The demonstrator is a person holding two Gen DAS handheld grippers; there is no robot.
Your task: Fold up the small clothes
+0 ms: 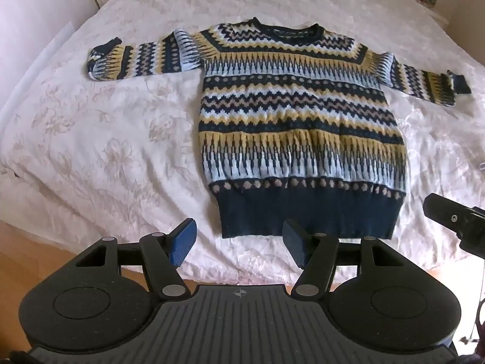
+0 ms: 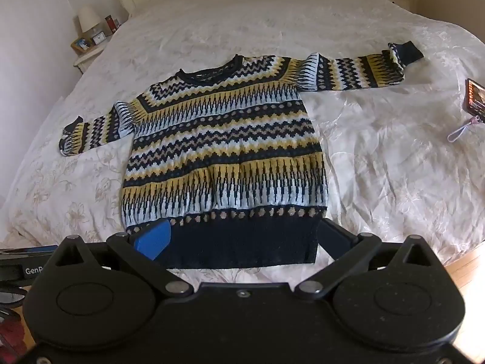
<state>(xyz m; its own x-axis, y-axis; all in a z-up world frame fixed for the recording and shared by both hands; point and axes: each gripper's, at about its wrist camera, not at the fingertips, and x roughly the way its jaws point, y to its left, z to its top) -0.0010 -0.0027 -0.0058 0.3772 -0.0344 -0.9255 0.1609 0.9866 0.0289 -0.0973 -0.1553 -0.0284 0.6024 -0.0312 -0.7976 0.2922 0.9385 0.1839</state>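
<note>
- On the bed [image 1: 91,139], left wrist view: sweater [image 1: 291,115] lies flat, face up, both sleeves spread out, navy hem nearest me. My left gripper [image 1: 239,247] hangs over the bed edge just short of the hem, jaws apart, nothing between them.
- Right wrist view: my right gripper [image 2: 242,242] is spread wide, straddling the hem, blue pad [image 2: 153,239] over its left corner. Not gripping. Phone [image 2: 474,97] lies well right of the sweater.
</note>
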